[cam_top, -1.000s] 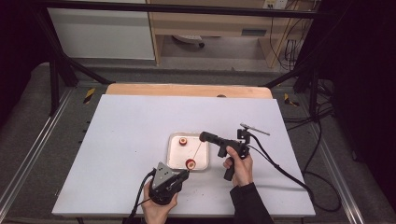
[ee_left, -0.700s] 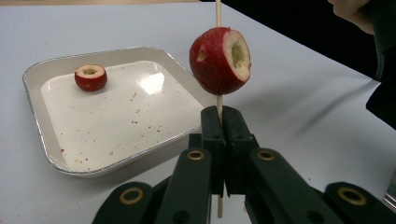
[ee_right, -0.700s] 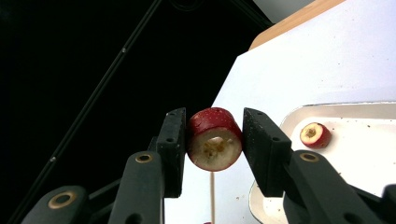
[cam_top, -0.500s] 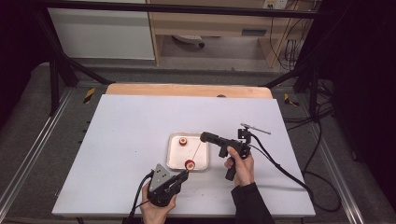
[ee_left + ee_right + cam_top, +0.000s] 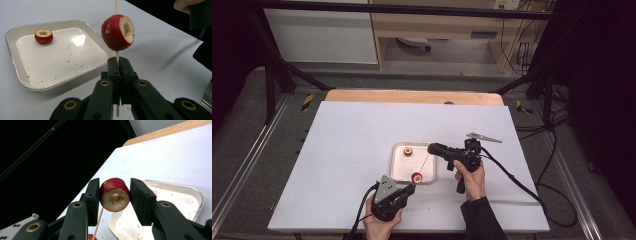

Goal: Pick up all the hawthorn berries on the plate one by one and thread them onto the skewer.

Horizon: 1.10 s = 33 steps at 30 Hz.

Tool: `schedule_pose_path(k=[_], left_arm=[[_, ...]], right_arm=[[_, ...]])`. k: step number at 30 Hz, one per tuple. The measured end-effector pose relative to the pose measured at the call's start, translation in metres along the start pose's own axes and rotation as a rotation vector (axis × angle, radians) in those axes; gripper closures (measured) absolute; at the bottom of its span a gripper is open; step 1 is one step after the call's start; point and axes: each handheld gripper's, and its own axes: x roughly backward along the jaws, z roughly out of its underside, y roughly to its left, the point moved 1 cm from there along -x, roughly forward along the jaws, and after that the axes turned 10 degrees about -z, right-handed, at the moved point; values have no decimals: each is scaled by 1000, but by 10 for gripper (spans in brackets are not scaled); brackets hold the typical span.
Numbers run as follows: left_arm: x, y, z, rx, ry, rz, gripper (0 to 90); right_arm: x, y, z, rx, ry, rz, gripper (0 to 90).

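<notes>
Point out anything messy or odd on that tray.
Red specks and crumbs litter the white tray floor, likely fruit bits. One cored red fruit piece sits in its far corner; nothing looks spilled or damaged.

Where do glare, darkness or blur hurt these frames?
Left gripper view: glare patch on the tray floor, the hand at top right blurred. Right gripper view: left half black, the fruit piece still sharp. High view: the table evenly lit, surroundings dark.

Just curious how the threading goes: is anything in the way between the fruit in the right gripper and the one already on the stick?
Nothing visible. The stick runs bare from the top fruit in the right gripper down to the lower fruit.
</notes>
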Motion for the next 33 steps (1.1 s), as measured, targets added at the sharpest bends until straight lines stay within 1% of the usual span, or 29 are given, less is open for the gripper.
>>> schedule_pose_path(k=[4,8,9,10,13,17,18,25,33], left_arm=[[-1,-1,0,12,0,0,887],[-2,-2,1,23,-12,-4,887],[-2,-2,2,25,-15,-6,887],[-2,-2,2,28,-15,-6,887],[-2,-1,2,35,-18,-11,887],[-1,1,2,41,-24,-17,887],[-1,0,2,42,-26,-16,887],[-2,-1,2,34,-27,-17,887],[-3,0,3,42,-25,-20,887]], right_arm=[[-1,0,1,1,-34,1,613],[-6,1,3,-43,-80,-17,613],[-7,1,4,-48,-86,-21,614],[-7,1,5,-59,-85,-24,614],[-8,0,5,-57,-85,-23,614],[-7,1,4,-69,-92,-35,614],[-7,1,4,-64,-93,-35,614],[-7,2,4,-76,-96,-38,614],[-8,1,5,-82,-93,-39,614]])
